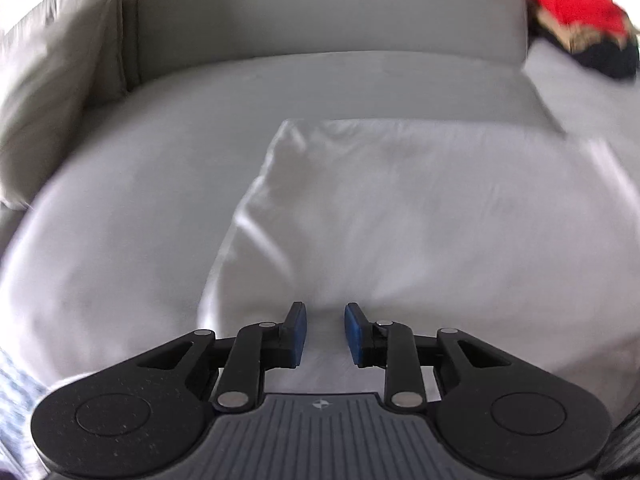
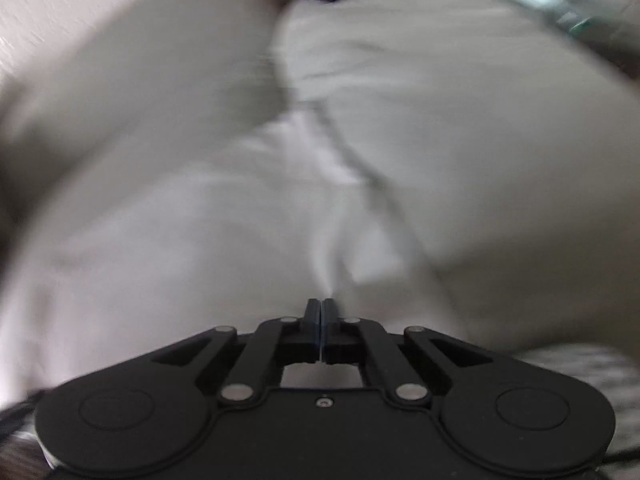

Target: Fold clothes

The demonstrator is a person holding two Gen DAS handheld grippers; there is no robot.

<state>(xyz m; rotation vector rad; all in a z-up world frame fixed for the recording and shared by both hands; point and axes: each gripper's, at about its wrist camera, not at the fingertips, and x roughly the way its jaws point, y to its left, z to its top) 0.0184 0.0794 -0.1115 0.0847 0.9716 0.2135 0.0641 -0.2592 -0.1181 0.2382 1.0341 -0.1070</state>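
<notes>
— Two grippers (image 1: 325, 334) (image 2: 321, 330) over one white garment (image 1: 420, 216), spread on a pale grey sofa seat (image 1: 120, 208). Left jaws parted about a pad's width, nothing between them, hovering over the near hem with cloth just ahead of the blue pads (image 1: 298, 332)

— And the right?

— Pressed fully together, with a ridge of white cloth (image 2: 340, 216) rising straight ahead of the tips. Probably pinching the fabric edge, though too blurred to swear by. Likely tensioned that way so a fold line forms

— Why the left held apart?

— Seemingly poised to take the other corner, so both ends could lift evenly. Could equally be just let go after laying a fold

— Anything else?

— Far beyond the left jaws and to their right, a red, black and gold bundle of clothes (image 1: 584, 28) by the back cushion (image 1: 320, 12)
</notes>
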